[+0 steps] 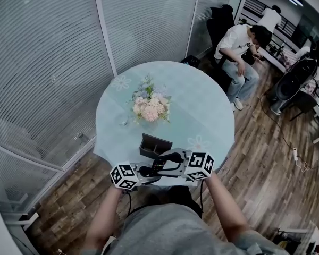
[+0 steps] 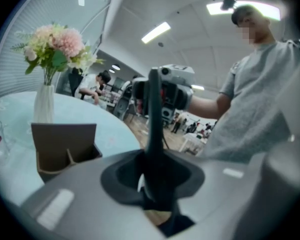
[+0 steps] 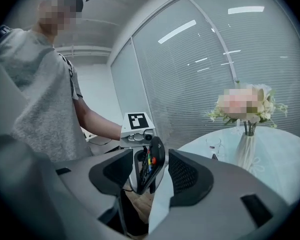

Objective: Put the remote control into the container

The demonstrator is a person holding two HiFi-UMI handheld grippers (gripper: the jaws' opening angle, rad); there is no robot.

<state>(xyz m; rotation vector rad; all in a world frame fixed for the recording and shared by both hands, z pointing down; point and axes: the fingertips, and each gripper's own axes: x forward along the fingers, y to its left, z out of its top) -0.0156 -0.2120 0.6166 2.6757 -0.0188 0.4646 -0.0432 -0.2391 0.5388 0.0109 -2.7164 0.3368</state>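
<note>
The left gripper [image 2: 152, 181] pinches the remote control [image 2: 154, 114] upright over the near edge of the table [image 1: 202, 110], just short of the container [image 2: 65, 146]. The right gripper [image 3: 151, 171] faces it, its jaws spread wide on either side of the remote without touching it.

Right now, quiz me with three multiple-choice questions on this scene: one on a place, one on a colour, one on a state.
1. Where does the container stand relative to the flowers? A behind them; B left of them; C in front, nearer the person.
2. What colour is the tablecloth? A red; B pale blue; C black.
3. What grips the remote control? A the left claw; B a bare hand; C nothing.
Answers: C, the head view shows it on the flowers' near side; B, the cloth is pale blue; A, the left claw is clamped on it, the right claw open around it.
</note>
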